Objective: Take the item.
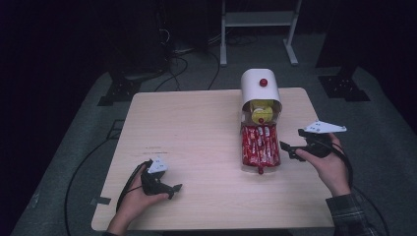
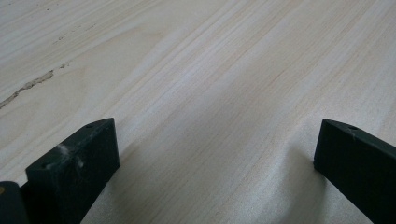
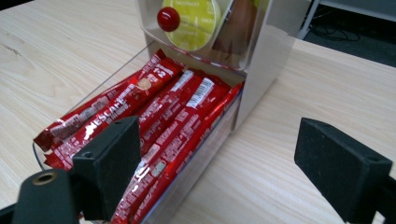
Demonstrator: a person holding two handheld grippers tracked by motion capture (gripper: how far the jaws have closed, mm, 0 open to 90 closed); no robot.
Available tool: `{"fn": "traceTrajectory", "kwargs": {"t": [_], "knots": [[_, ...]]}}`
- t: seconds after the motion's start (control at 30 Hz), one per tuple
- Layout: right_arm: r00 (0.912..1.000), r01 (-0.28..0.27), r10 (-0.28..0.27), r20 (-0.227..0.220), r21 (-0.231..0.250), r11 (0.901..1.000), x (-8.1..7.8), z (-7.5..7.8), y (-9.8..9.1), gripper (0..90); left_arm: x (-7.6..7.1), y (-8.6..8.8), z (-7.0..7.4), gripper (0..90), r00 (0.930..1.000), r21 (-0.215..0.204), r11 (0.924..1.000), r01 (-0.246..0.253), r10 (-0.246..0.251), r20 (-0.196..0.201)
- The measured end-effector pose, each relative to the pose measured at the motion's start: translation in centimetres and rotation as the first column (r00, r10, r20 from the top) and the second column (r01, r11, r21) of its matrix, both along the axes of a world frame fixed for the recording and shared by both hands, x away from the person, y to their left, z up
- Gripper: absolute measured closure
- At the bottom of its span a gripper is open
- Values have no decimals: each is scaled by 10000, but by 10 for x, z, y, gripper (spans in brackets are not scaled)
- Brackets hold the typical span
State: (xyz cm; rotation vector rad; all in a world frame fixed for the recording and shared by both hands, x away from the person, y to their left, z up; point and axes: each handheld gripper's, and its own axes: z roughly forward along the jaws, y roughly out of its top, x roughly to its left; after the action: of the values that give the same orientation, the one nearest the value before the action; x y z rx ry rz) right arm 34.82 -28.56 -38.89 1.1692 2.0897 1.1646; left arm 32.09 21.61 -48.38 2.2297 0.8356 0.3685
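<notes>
- Dark room; pale wood table (image 1: 196,123).
- Left gripper (image 1: 169,189): near edge, jaws apart, nothing between them, low over bare wood, well apart from the work.
- Right gripper (image 1: 287,149): jaws spread, nothing held, just right of the drawer (image 1: 244,147). This hand is nearer.
- Red sachets (image 3: 154,121) lie flat in the pulled-out drawer, long axis near-to-far, left of the claw.
- Behind: white dispenser (image 1: 259,88), red knob (image 1: 263,82), yellow pods (image 1: 260,112).
</notes>
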Motion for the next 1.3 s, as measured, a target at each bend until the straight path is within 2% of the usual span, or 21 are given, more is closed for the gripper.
{"fn": "traceTrajectory", "kwargs": {"t": [0.43,1.3], "knots": [[9997,-249,249,28,110,9996,6,3,14,138,0,0,0,0,10000,-18,10000,-5,5,13],[9973,-690,687,-260,-108,9976,20,-5,41,138,0,0,0,0,10000,-37,10000,-20,20,-5]]}}
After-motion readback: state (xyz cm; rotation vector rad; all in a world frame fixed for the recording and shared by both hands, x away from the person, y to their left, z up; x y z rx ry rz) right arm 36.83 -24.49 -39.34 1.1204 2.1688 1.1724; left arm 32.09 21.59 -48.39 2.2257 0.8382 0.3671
